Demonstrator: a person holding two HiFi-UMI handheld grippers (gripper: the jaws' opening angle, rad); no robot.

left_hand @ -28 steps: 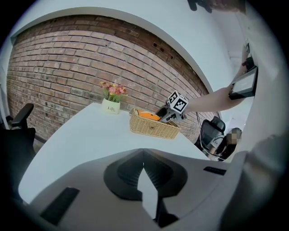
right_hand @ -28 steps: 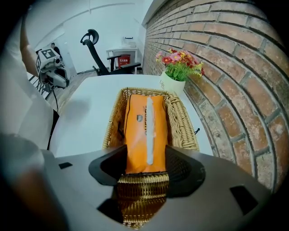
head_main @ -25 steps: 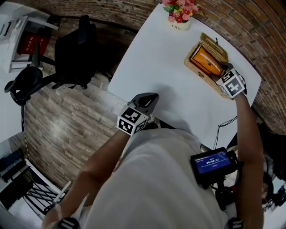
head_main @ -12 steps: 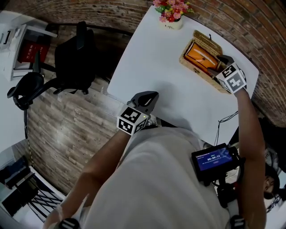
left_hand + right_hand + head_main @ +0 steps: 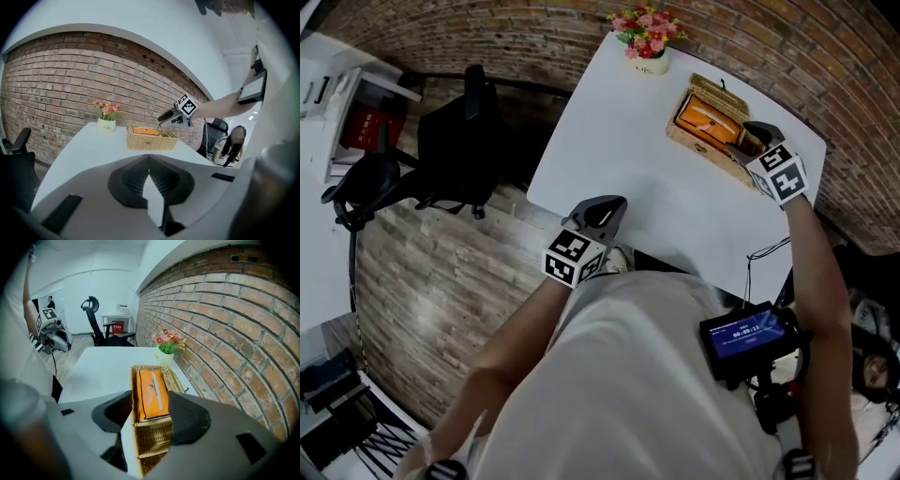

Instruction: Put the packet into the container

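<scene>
**Packet in basket; both grippers empty**

- Table (image 5: 619,150): white top. The basket sits on it, near the edge by the brick wall (image 5: 834,75).
- Office chair (image 5: 455,127): black, on the wooden floor (image 5: 441,272). It is off the table and well apart from the basket.
- Basket (image 5: 687,143): woven wicker, rectangular, open at the top. It holds one item, the packet. I can't make out anything else inside.
- Packet (image 5: 150,392): orange, lying flat along the basket's length. It fills most of the inside and sits below the rim. Nothing touches it.
- Right gripper (image 5: 151,416): held in the air over the end of the basket farthest from the flower pot, pointing down at it.
  - The jaws stand well apart and have just been closing a little.
  - Nothing is between the pads. The packet and the near wall of the basket show through the gap, lower down and clear of the jaws.
  - The left gripper view shows this gripper held above the rim, not touching it.
- Left gripper (image 5: 149,164): at the table edge opposite the basket's side, well apart from the basket.
  - The jaw tips meet, with only a thin wedge of gap behind them.
  - It holds nothing.
- Flower pot (image 5: 650,64): small and white, with pink and red flowers. It stands on the table near the basket's far end, not touching it.
</scene>
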